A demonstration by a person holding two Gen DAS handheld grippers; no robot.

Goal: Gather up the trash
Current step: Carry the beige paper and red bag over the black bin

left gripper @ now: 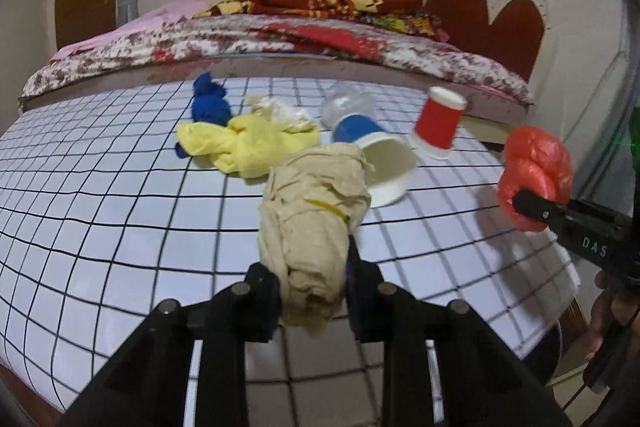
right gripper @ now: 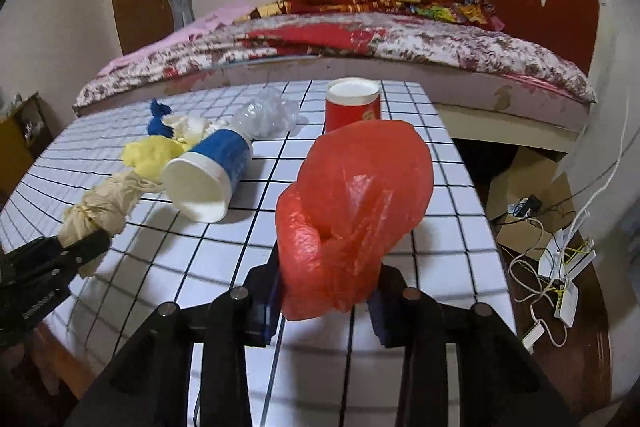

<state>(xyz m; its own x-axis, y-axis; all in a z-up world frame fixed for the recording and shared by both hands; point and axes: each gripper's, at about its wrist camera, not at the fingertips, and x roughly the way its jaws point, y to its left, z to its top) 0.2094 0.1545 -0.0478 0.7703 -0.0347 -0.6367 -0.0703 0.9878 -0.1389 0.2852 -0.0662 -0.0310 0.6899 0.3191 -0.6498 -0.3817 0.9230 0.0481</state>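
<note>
My left gripper is shut on a beige crumpled bundle tied with a yellow rubber band, lifted off the grid-patterned table. My right gripper is shut on a red plastic bag, also held above the table. Each gripper shows in the other view: the right one with the red bag, the left one with the beige bundle. On the table lie a blue paper cup on its side, a red cup upright, a yellow rag, blue cloth and clear crumpled plastic.
A bed with patterned blankets runs behind the table. To the right of the table, low down, sit a cardboard box and tangled white cables. A person's hand holds the right gripper's handle.
</note>
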